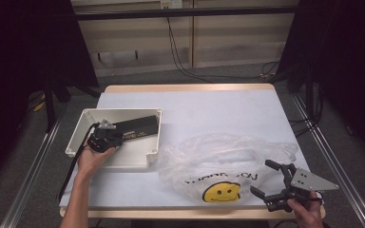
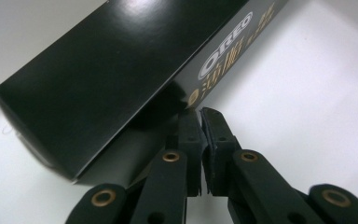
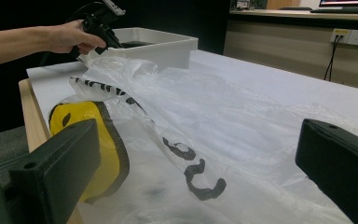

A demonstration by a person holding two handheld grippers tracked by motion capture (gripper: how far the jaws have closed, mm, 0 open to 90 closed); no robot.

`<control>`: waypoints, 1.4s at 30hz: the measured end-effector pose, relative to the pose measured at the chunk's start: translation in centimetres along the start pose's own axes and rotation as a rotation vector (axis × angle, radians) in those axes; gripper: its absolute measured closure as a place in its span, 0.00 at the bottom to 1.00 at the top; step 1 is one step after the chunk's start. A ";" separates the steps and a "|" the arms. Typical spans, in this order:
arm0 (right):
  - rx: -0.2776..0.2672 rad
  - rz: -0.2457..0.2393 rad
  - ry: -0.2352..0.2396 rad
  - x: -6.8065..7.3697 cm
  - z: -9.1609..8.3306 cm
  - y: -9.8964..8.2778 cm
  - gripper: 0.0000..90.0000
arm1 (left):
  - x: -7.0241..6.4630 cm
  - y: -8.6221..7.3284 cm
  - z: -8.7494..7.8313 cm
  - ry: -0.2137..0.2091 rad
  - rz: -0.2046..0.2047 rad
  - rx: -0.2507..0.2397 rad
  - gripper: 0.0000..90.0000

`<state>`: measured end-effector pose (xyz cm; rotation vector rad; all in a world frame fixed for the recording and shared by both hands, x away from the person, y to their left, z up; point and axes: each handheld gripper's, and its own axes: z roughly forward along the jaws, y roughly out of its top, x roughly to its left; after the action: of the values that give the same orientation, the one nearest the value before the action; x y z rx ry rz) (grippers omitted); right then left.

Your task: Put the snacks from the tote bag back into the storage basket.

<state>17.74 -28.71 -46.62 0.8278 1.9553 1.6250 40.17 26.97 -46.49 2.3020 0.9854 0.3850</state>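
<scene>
Careful: your left gripper [image 2: 199, 122] is sitting closed with nothing between its jaws, tips just touching the black Oreo box [image 2: 121, 70], which is lying aslant in the white bin [image 1: 83, 124]. Pushing now is risking a dented glossy carton. Your right gripper [image 1: 270, 179] is hanging open beside the smiley plastic bag [image 1: 218, 164] on the bench [image 1: 209, 107], where its loose film is likely snagging a jaw.
</scene>
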 end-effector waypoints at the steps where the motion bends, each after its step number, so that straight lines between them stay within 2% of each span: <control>1: -0.006 0.002 0.005 0.0 0.0 0.0 0.00 | 0.0 0.1 0.1 -0.002 -0.005 -0.004 0.97; 3: -0.007 0.006 -0.003 0.0 0.0 -0.1 0.00 | 0.2 0.5 0.2 -0.007 -0.012 -0.013 0.97; 5: -0.008 0.009 0.003 -0.2 0.1 -0.1 0.00 | 0.4 0.6 0.5 0.011 -0.023 -0.012 0.97; 7: -0.009 0.012 -0.003 -0.3 0.2 -0.1 0.00 | 0.5 0.6 0.8 0.004 -0.035 -0.020 0.97; 9: -0.003 0.013 -0.002 -0.3 0.2 -0.1 0.00 | 0.6 0.7 1.0 0.010 -0.017 -0.011 0.97; 13: -0.001 0.017 -0.003 -0.3 0.1 -0.2 0.00 | 0.5 1.2 0.9 0.016 -0.009 -0.017 0.97; 21: -0.003 0.020 -0.005 -0.3 0.3 -0.1 0.00 | 0.6 2.0 1.5 0.009 -0.006 -0.033 0.97; 23: -0.001 0.015 -0.006 -0.4 0.4 -0.1 0.00 | 0.8 2.2 1.6 0.008 -0.010 -0.041 0.97; 24: -0.004 0.017 -0.002 -0.4 0.5 -0.1 0.00 | 0.7 2.3 1.6 0.004 -0.027 -0.049 0.97; 27: 0.003 0.018 -0.002 -0.3 0.5 -0.1 0.00 | 0.6 2.5 1.6 0.022 0.003 -0.048 0.97; 31: 0.003 0.014 -0.002 -0.2 0.4 0.0 0.00 | 0.5 2.4 1.6 0.014 -0.017 -0.058 0.97; 33: 0.001 0.012 -0.004 -0.2 0.3 0.0 0.00 | 0.5 2.4 1.6 0.031 0.001 -0.050 0.96; 35: -0.003 0.006 -0.005 -0.1 0.2 0.0 0.00 | 0.4 2.4 1.6 0.020 -0.010 -0.052 0.95; 39: -0.005 0.004 -0.005 -0.1 0.1 0.0 0.00 | 0.3 2.3 1.7 0.002 0.004 -0.047 0.93; 41: -0.006 0.001 -0.005 -0.1 0.1 0.0 0.00 | 0.3 2.3 1.4 0.017 0.004 -0.051 0.92; 42: -0.007 0.003 -0.002 -0.1 0.0 0.0 0.00 | 0.3 2.2 1.3 0.011 0.004 -0.056 0.91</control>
<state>17.82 -28.73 -46.61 0.8296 1.9471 1.6308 42.25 25.47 -46.11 2.2540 0.9635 0.4217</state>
